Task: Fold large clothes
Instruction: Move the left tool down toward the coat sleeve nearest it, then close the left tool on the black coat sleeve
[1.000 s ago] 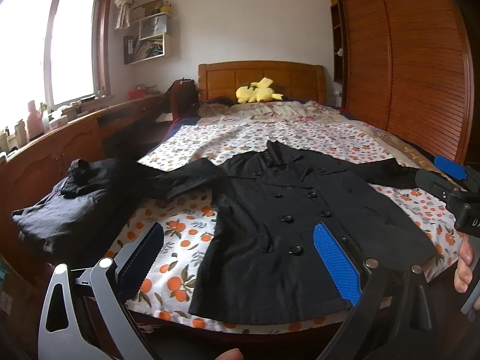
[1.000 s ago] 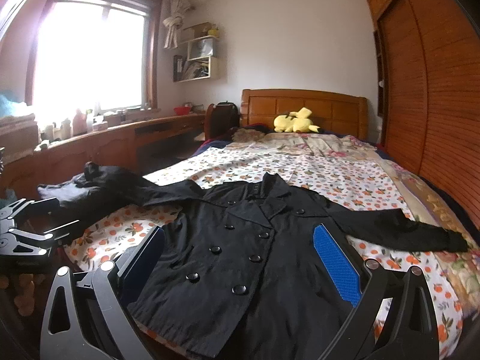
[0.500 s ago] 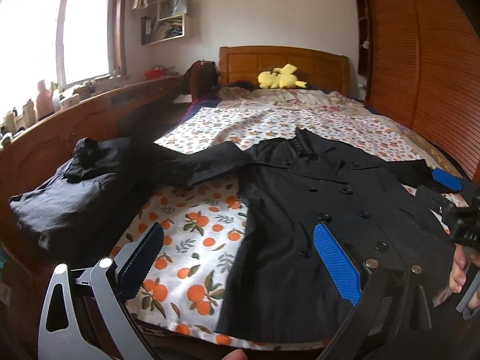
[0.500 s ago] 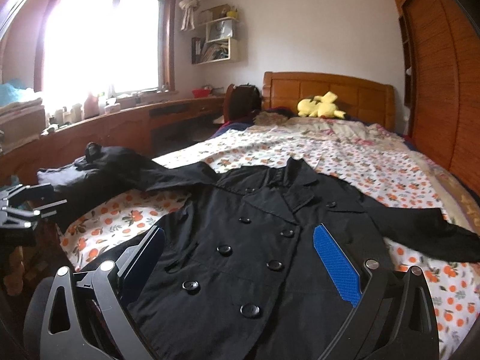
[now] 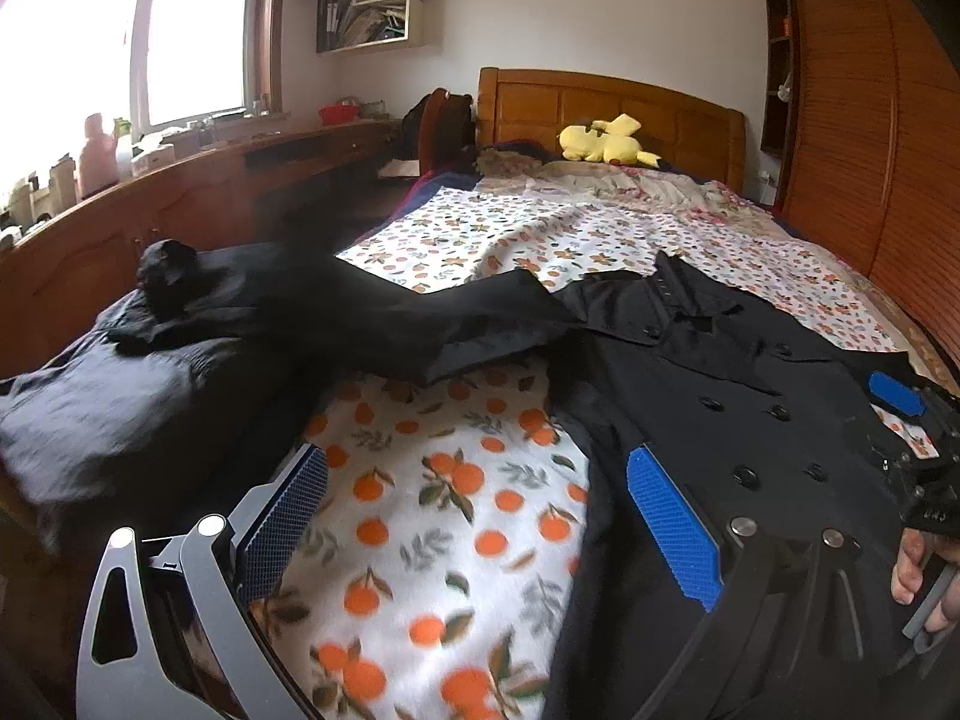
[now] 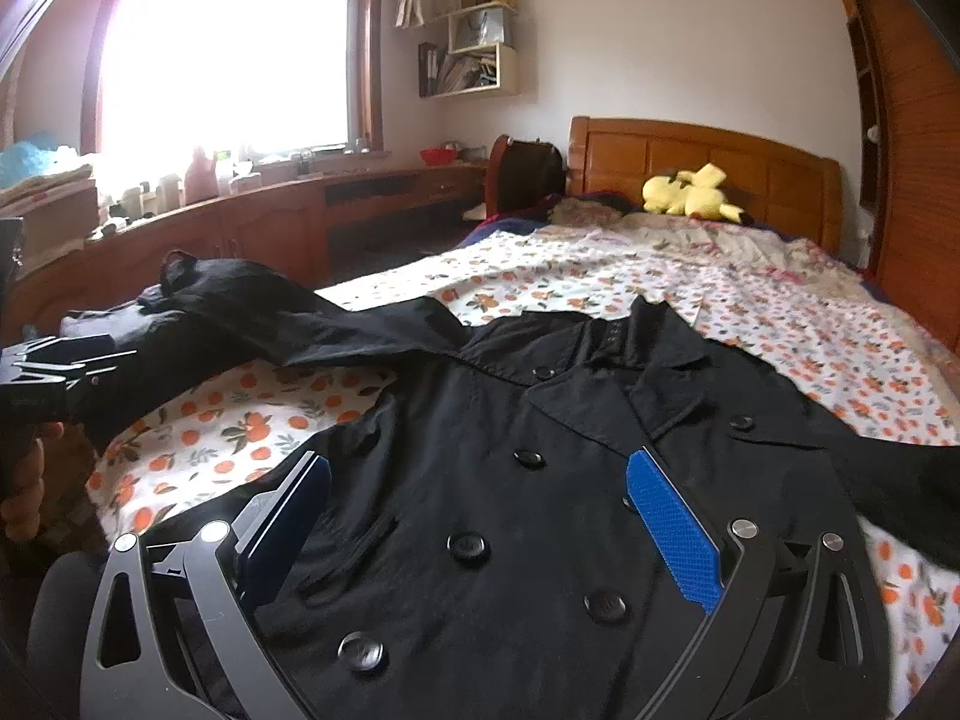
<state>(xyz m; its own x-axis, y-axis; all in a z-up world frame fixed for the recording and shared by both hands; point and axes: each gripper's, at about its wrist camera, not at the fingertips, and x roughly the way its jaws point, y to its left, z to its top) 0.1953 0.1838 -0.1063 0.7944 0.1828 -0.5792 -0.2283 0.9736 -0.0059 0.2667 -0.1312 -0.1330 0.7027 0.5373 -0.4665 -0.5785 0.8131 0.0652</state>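
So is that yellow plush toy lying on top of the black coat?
No, the yellow plush toy lies by the wooden headboard, far from the black buttoned coat.

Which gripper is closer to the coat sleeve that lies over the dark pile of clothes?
The left gripper. It hovers open above the orange-print sheet, just short of that sleeve. The right gripper hovers open above the black coat front, farther away.

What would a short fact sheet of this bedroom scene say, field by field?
garment: black coat, spread flat, front up, buttoned
surface: bed with orange-print sheet
coat sleeve: one sleeve stretched over a dark clothes pile at the bed's edge
left gripper: open, holding nothing
right gripper: open, over the coat front
pillow end: yellow plush toy
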